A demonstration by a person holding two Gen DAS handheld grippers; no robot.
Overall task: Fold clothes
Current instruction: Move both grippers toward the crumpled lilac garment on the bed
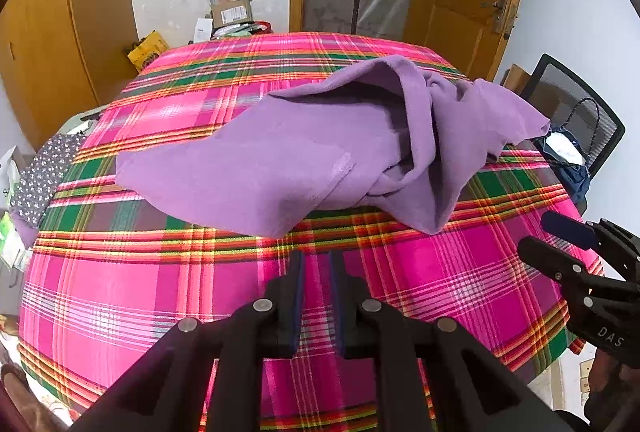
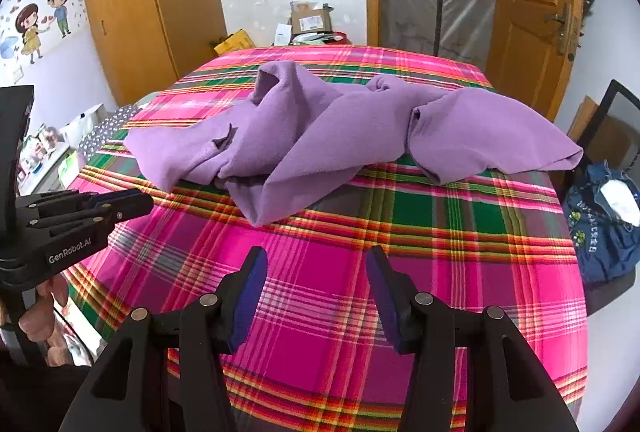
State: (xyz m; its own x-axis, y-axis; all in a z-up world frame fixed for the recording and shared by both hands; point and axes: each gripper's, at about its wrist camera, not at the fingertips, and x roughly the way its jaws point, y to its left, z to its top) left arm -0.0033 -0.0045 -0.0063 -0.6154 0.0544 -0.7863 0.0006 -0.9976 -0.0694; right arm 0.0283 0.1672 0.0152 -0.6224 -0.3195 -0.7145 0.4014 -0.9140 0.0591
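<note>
Bright, even light; soft shadows; heavy fisheye bending, dark corners.

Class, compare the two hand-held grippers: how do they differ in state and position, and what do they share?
The left hand-held gripper has its fingers nearly together, a narrow gap between the pads; the right hand-held gripper is spread wide. The left sits left of the right over the plaid cloth. Both are black with blue pads, empty, and short of the purple garment.

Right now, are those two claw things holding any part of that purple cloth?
No, nothing is held. The left gripper is nearly closed on air, the right gripper is open, and both are short of the purple garment.
</note>
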